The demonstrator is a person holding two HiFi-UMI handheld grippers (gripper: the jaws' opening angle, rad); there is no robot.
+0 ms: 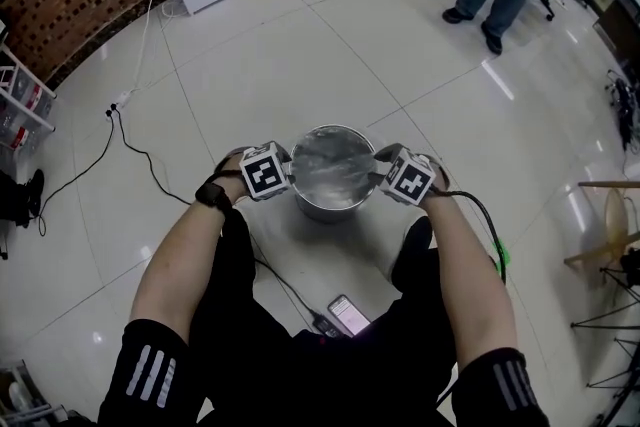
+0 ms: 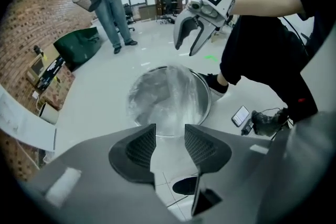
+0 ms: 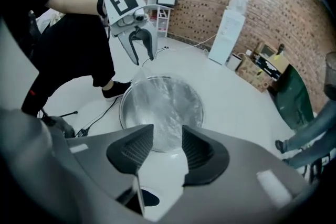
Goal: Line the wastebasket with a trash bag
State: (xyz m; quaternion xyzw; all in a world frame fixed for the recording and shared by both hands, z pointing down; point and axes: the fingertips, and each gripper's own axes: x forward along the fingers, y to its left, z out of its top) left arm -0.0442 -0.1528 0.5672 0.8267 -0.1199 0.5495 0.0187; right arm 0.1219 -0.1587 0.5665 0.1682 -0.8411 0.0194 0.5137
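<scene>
Left gripper (image 1: 288, 179) and right gripper (image 1: 379, 177) flank wastebasket (image 1: 333, 207), frame centre.
Both sets of jaws spread, pinching nothing; clear trash bag (image 1: 330, 165) sits inside the wastebasket.

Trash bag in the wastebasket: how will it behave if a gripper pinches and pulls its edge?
The trash bag looks thin, clear and crinkled, so it is probably floppy and very light. Its glossy film may slip in a pinch. It seems to sit loose inside the shiny wastebasket, so a pull would likely lift it out.
</scene>
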